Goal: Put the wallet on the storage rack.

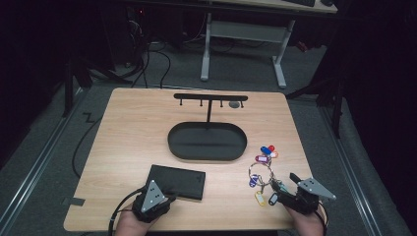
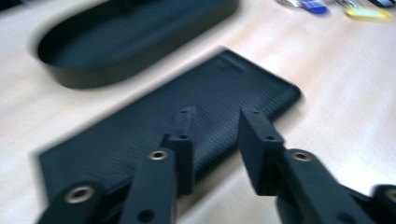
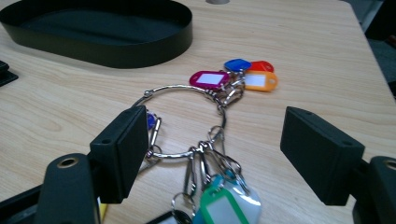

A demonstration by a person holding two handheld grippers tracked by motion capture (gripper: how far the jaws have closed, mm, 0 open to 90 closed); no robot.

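- Light wooden table (image 1: 128, 128): the metal key ring with coloured plastic tags (image 3: 187, 121) lies near its right edge.
- It looks loose and jangly; take the wire loop.
- Your right gripper (image 3: 224, 154) jaws are spread; your left gripper (image 2: 215, 140) jaws are parted.

Left gripper view motion-blurred: black wallet (image 2: 177, 121) and oval tray (image 2: 93, 51) soft-edged, tray's far side cut off at top. Right gripper view: green key tag (image 3: 219, 207) cut by bottom edge. High view: small grey object (image 1: 235, 104) under the rack (image 1: 210, 97), too small to tell.

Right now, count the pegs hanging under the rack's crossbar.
4 pegs hang under the rack's crossbar: one near its left end, one left of the post, one right of it, one near the right end. None seem hidden.
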